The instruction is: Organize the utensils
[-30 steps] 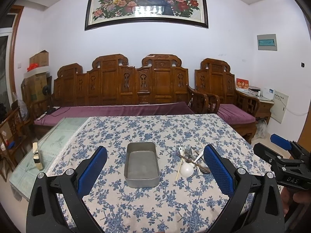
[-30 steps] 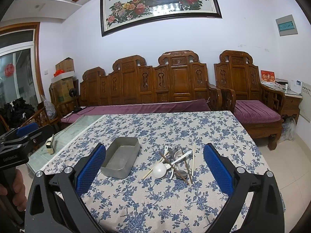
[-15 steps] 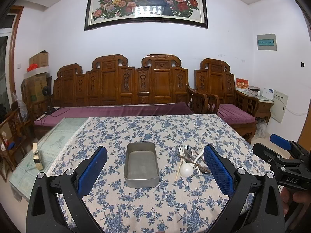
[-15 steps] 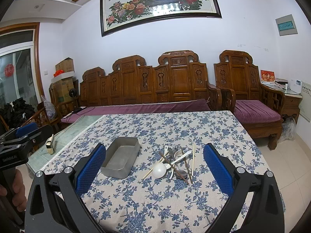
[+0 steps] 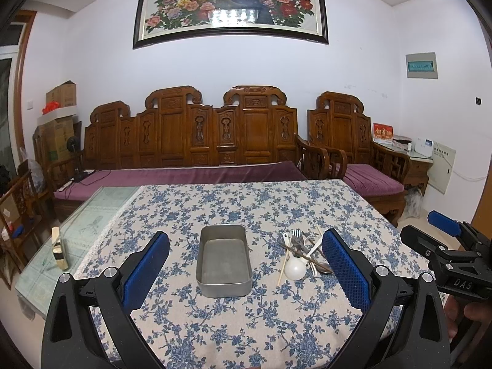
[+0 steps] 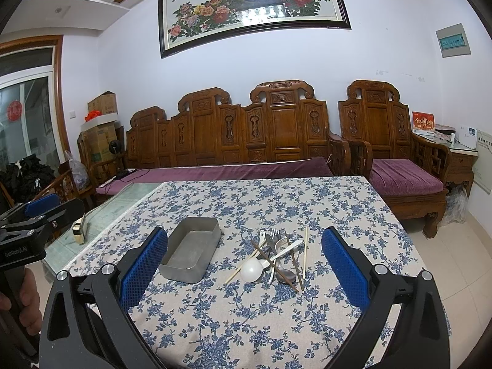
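A grey metal tray [image 5: 223,259] [image 6: 191,249] lies empty on the floral tablecloth [image 5: 246,323]. Right of it is a heap of utensils [image 5: 303,253] [image 6: 276,256]: a white soup spoon [image 6: 252,270], a fork, metal spoons and wooden chopsticks, crossed over one another. My left gripper [image 5: 246,272] hangs open above the near table edge, facing the tray. My right gripper [image 6: 245,272] is open too, facing the heap from the near side. Neither holds anything. Each gripper shows at the edge of the other's view, held by a hand.
A small tape dispenser [image 5: 58,249] stands on the bare glass part of the table [image 5: 92,215] at the left. Behind the table are a carved wooden sofa [image 5: 200,141] with purple cushions and an armchair [image 5: 363,160]. Boxes are stacked in the far left corner.
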